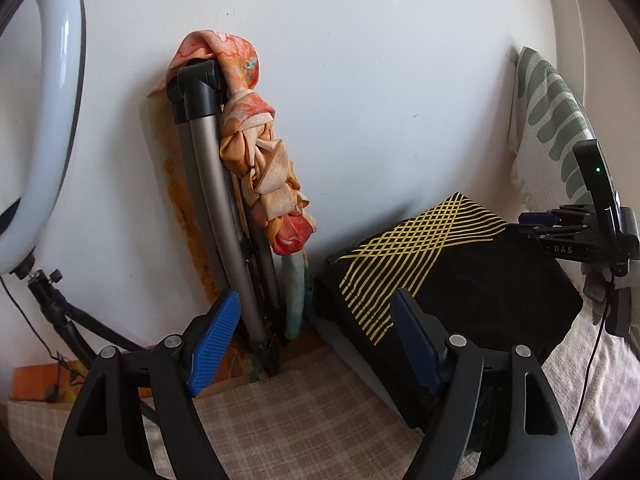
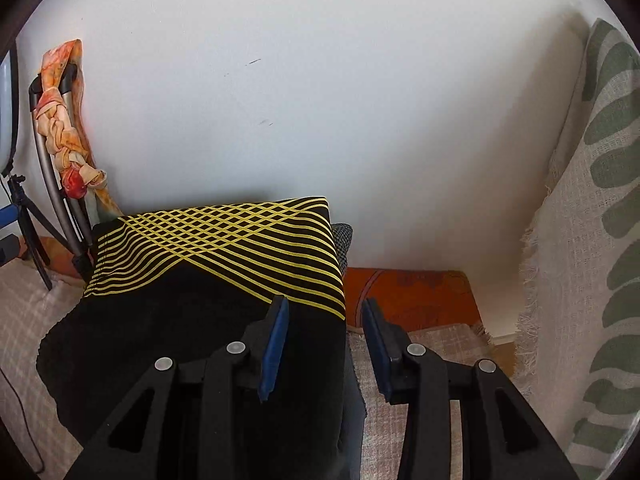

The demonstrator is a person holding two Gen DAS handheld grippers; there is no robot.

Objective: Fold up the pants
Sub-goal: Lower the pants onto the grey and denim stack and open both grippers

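Right wrist: folded black pants (image 2: 208,320), yellow crisscross lines, on checked cloth (image 2: 420,360).

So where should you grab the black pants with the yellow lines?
Grip the near right edge of the folded black pants with yellow crisscross lines, coming in from the right side. There the stacked layers end in a raised edge over the checked cloth, and the open right gripper already straddles it.

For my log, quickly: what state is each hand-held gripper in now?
Left hand-held gripper: open, holding nothing.
Right hand-held gripper: open, holding nothing.
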